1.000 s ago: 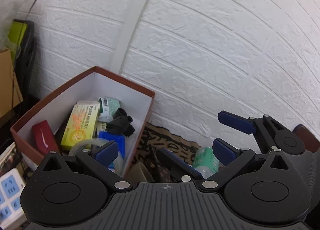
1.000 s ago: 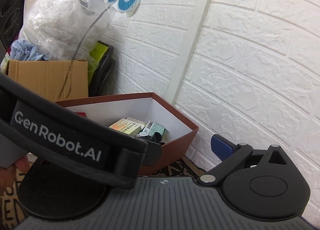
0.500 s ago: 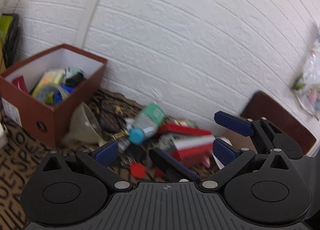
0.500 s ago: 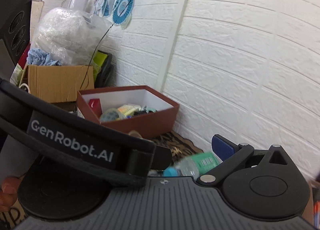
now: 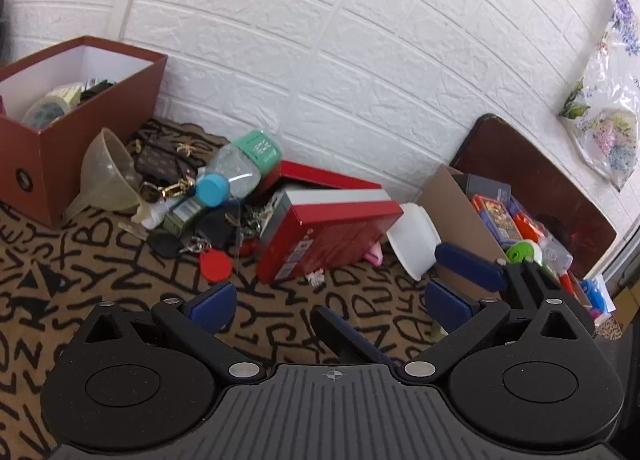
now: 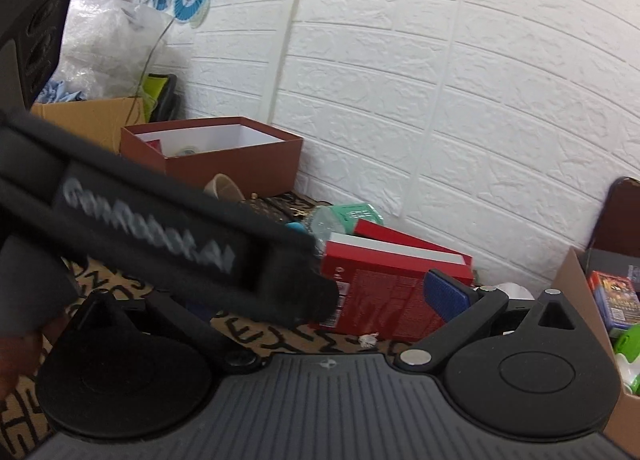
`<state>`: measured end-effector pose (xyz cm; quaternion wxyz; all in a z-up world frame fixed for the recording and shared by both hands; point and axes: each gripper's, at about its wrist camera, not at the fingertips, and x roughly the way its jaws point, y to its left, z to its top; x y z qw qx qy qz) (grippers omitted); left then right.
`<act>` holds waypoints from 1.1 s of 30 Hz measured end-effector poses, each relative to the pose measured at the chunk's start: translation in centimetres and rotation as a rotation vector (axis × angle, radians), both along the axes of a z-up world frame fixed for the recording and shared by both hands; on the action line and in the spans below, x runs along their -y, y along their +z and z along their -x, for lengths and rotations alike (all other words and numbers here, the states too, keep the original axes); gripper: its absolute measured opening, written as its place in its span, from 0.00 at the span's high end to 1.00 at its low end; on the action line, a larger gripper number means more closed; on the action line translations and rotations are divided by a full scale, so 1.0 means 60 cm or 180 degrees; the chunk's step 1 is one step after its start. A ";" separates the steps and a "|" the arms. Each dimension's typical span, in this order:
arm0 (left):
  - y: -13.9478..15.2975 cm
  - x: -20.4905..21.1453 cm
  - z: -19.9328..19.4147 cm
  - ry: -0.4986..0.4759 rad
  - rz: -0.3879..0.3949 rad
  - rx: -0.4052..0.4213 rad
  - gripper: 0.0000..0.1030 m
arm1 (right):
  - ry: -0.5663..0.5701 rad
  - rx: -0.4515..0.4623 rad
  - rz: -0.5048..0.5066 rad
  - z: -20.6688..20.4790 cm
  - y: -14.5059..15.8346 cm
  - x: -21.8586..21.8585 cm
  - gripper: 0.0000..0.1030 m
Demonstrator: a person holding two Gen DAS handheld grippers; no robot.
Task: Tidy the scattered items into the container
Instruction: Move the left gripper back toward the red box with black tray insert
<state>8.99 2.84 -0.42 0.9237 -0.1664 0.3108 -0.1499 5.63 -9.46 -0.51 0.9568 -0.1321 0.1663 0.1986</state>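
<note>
Left wrist view: the left gripper (image 5: 326, 302) hovers with fingers spread wide and empty over a letter-print rug (image 5: 100, 288). Ahead lies a heap — bottle (image 5: 236, 169), funnel (image 5: 106, 173), red carton (image 5: 328, 234). The brown box (image 5: 52, 139) stands far left, against the wall.

Right wrist view: the right gripper (image 6: 320, 296) is half hidden by the other tool — whether its fingers are apart or together cannot be told. The box (image 6: 240, 157) sits beyond.
</note>
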 end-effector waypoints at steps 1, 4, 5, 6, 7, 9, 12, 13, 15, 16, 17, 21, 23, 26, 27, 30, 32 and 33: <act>0.002 -0.001 -0.005 0.0008 -0.0007 0.0006 0.00 | -0.0023 -0.0020 -0.0013 -0.005 -0.002 0.003 0.00; 0.003 -0.002 -0.026 0.0028 -0.0020 -0.0012 0.00 | -0.0075 -0.0096 -0.0036 -0.026 -0.014 0.011 0.01; 0.002 -0.002 -0.034 0.0038 -0.0015 -0.0022 0.00 | -0.0099 -0.0106 -0.0020 -0.034 -0.018 0.013 0.01; 0.002 -0.002 -0.042 0.0044 -0.0010 -0.0028 0.00 | -0.0124 -0.0107 -0.0004 -0.040 -0.021 0.015 0.01; 0.001 -0.001 -0.053 0.0050 -0.0010 -0.0035 0.00 | -0.0148 -0.0114 0.0006 -0.048 -0.024 0.017 0.01; 0.001 0.003 -0.075 0.0053 -0.0022 -0.0051 0.00 | -0.0170 -0.0141 -0.0014 -0.064 -0.027 0.023 0.01; 0.001 0.011 -0.111 0.0032 -0.0034 -0.0066 0.00 | -0.0191 -0.0158 -0.0022 -0.091 -0.032 0.032 0.01; 0.000 0.013 -0.123 0.0036 -0.0041 -0.0068 0.00 | -0.0195 -0.0155 -0.0011 -0.100 -0.033 0.034 0.01; -0.002 0.015 -0.149 0.0071 -0.0048 -0.0084 0.01 | -0.0180 -0.0152 0.0004 -0.120 -0.035 0.037 0.01; -0.003 0.015 -0.162 0.0083 -0.0042 -0.0101 0.02 | -0.0163 -0.0143 0.0006 -0.129 -0.036 0.037 0.01; -0.005 0.015 -0.175 0.0093 -0.0035 -0.0124 0.03 | -0.0148 -0.0131 0.0008 -0.139 -0.036 0.037 0.01; -0.015 0.012 -0.214 0.0140 0.0018 -0.0222 0.05 | -0.0059 -0.0107 0.0014 -0.175 -0.038 0.031 0.01; -0.022 0.012 -0.224 0.0109 0.0031 -0.0269 0.05 | -0.0008 -0.0074 0.0028 -0.186 -0.040 0.027 0.01; -0.039 0.020 -0.226 -0.0012 0.0056 -0.0385 0.06 | 0.0013 -0.0038 0.0097 -0.186 -0.050 0.023 0.00; -0.045 0.023 -0.224 -0.0046 0.0076 -0.0422 0.07 | 0.0012 -0.0010 0.0140 -0.182 -0.053 0.023 0.00; -0.055 0.031 -0.219 -0.0102 0.0153 -0.0484 0.07 | 0.0034 0.0035 0.0217 -0.164 -0.058 0.024 0.00; -0.051 0.033 -0.217 -0.0104 0.0138 -0.0471 0.07 | 0.0064 0.0002 0.0209 -0.158 -0.055 0.028 0.00; -0.045 0.033 -0.216 -0.0087 0.0123 -0.0444 0.07 | 0.0088 -0.0022 0.0195 -0.156 -0.051 0.030 0.00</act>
